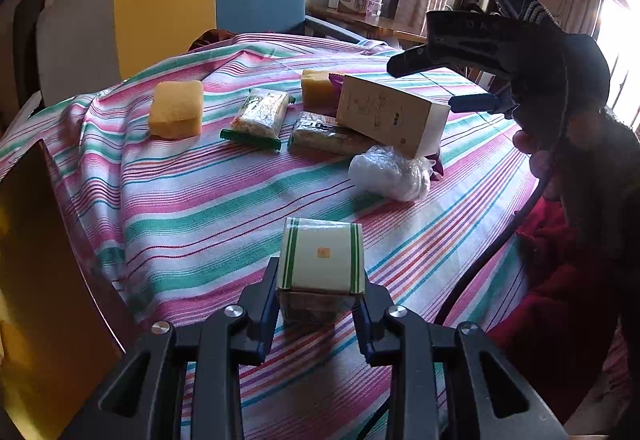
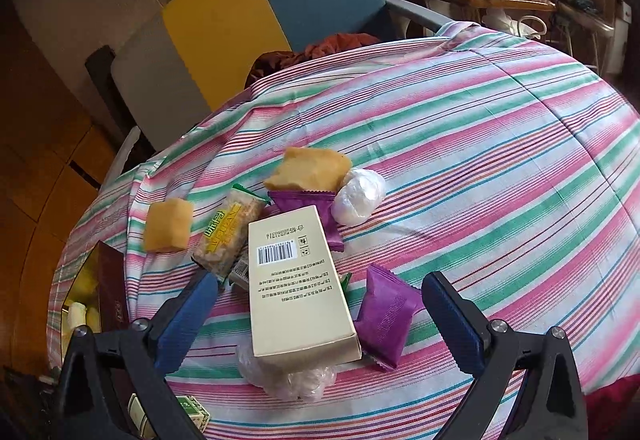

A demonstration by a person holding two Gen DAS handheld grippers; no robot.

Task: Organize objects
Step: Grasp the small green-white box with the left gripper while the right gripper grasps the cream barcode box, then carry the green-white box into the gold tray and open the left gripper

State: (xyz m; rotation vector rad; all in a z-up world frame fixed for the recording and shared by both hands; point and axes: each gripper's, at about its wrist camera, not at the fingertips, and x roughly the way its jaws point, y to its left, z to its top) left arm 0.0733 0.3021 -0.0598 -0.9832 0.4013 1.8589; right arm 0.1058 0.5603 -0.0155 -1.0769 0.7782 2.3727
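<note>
1. I am holding the left gripper (image 1: pixel 320 304) clenched on a small white box with green stripes (image 1: pixel 321 260); both blue pads are pressing on its sides, just above the striped tablecloth (image 1: pixel 200 207).
2. I am keeping the right gripper (image 2: pixel 316 312) released. Its blue fingers (image 2: pixel 454 324) are standing wide apart, and they are not touching anything.
3. Between these open fingers the long beige box with a barcode (image 2: pixel 296 288) is lying tilted, resting on a clear plastic bag (image 2: pixel 288 380) and on the snack packets under it.
4. A purple packet (image 2: pixel 386 320) is lying just beside the beige box, on its right side, and a second purple packet (image 2: pixel 316 209) is showing from under the far end of the box.
5. Two yellow sponges are lying on the cloth: one (image 2: pixel 308 167) beyond the beige box, the other (image 2: pixel 166 226) further left, near a green-edged snack packet (image 2: pixel 228 236).
6. A white wrapped ball (image 2: pixel 358 195) is touching the far sponge.
7. At the left edge of the table I am seeing an open brown box (image 1: pixel 36 260) with a yellow inside.
</note>
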